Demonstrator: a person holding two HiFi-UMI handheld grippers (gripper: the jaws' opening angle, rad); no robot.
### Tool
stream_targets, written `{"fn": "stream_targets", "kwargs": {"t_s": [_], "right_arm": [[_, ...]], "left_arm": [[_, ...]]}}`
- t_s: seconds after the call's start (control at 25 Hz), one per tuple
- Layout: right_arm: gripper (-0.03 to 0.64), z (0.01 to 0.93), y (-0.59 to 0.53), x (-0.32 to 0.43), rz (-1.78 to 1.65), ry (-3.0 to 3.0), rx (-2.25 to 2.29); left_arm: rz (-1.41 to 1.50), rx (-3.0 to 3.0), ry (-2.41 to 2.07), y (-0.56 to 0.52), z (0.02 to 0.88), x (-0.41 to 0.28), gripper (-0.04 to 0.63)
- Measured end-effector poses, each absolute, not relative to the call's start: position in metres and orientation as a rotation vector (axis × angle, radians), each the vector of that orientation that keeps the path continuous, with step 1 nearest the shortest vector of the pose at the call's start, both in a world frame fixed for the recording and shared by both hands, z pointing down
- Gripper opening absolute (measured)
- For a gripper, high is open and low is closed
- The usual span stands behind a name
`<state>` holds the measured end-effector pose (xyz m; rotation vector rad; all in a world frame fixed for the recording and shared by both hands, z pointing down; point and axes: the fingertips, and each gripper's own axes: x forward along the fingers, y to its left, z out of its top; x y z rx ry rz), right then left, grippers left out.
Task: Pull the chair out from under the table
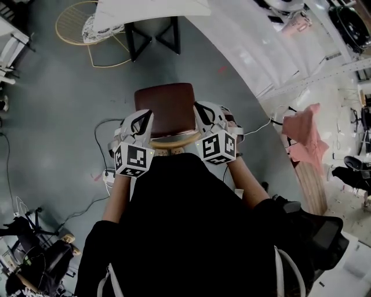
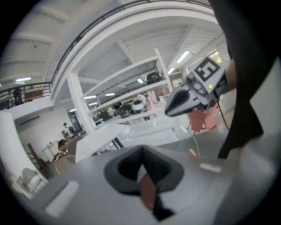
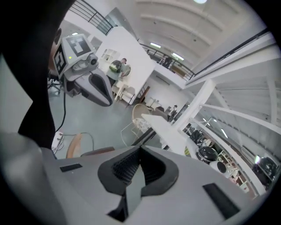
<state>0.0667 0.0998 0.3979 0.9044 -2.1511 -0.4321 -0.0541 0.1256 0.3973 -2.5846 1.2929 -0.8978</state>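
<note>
In the head view, the chair (image 1: 166,109), with a brown seat and a curved wooden backrest (image 1: 174,141), stands on the grey floor. It is apart from the white table (image 1: 152,8) and its black legs. My left gripper (image 1: 141,119) hovers over the backrest's left end and my right gripper (image 1: 204,113) over its right end. In the left gripper view, the left gripper (image 2: 141,163) has its dark pads together with nothing between them. The right gripper (image 3: 139,156) is likewise shut and empty. Each gripper view shows the other gripper: the right gripper (image 2: 193,93), the left gripper (image 3: 86,74).
A gold wire chair (image 1: 87,28) stands left of the table. Cables and a power strip (image 1: 108,176) lie on the floor at the left. A pink cloth (image 1: 304,136) hangs over a wooden piece at the right. A black office chair (image 1: 40,261) is at the lower left.
</note>
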Motion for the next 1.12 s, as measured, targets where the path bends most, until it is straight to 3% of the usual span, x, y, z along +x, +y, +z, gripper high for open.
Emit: {"fn": "stream_targets", "kwargs": {"t_s": [0.52,1.12], "right_arm": [[0.021,0.27,0.087,0.08,-0.133,-2.57,1.478],[0.02,0.277,0.092,0.077,-0.052,-2.608,1.49]], "left_arm": [[-0.175,-2.51,1.683,0.106,0.263,-0.066,0.008],[-0.165,-2.504,1.757,0.112,0.272,-0.072,0.008]]}}
